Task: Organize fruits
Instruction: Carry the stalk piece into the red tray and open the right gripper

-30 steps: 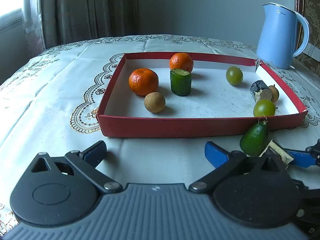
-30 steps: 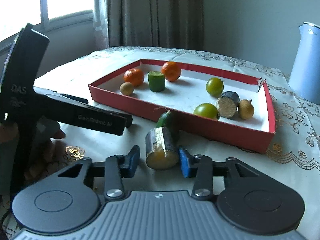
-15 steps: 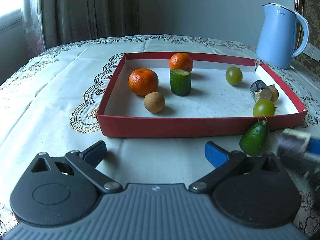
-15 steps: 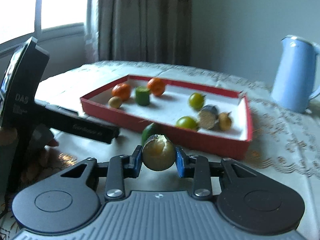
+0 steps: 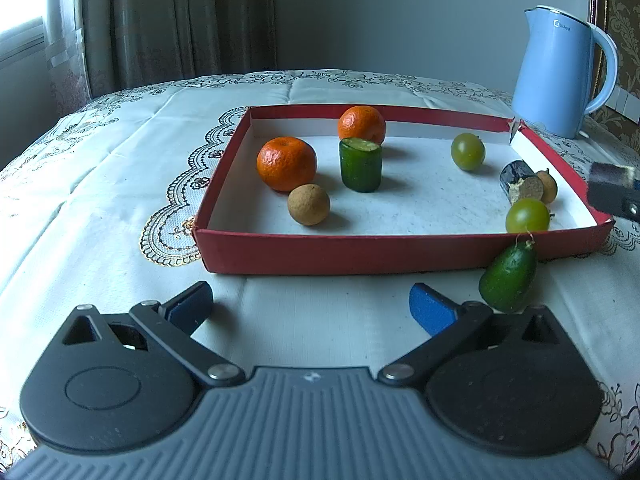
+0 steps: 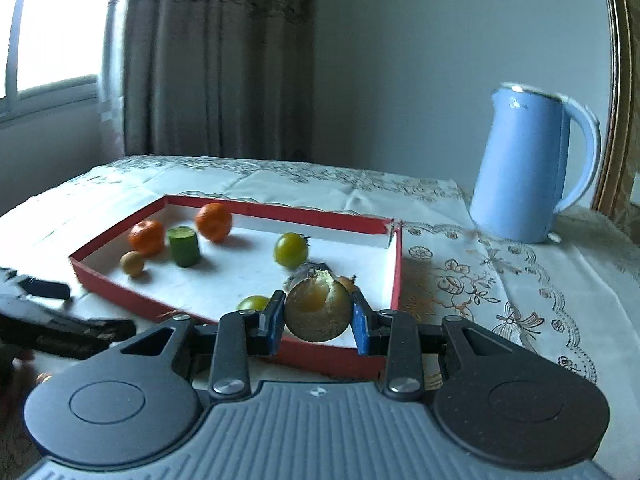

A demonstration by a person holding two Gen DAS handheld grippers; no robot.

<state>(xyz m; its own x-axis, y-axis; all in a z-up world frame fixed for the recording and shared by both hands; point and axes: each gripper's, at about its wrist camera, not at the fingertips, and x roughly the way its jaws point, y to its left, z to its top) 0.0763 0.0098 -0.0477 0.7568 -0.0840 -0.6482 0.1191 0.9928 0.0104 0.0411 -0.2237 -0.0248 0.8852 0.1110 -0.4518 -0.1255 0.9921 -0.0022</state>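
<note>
1. Left tool [image 5: 310,304]: released, jaws wide, low over the counter [image 5: 100,184] before the red tray [image 5: 340,250]; apparently idle.
2. Tray contents: two oranges, cucumber piece [image 5: 360,164], green fruits, resting inside.
3. Green fruit [image 5: 508,276]: outside, touching the tray's front wall; unsorted.
4. Right tool [image 6: 318,316]: clenched on a cut fruit piece [image 6: 318,310], held above the tray's near corner, likely for placing.

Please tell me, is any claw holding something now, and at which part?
The right claw grips a cut fruit piece by its round sides, cut face toward the camera. The left claw is open and holds nothing.
</note>
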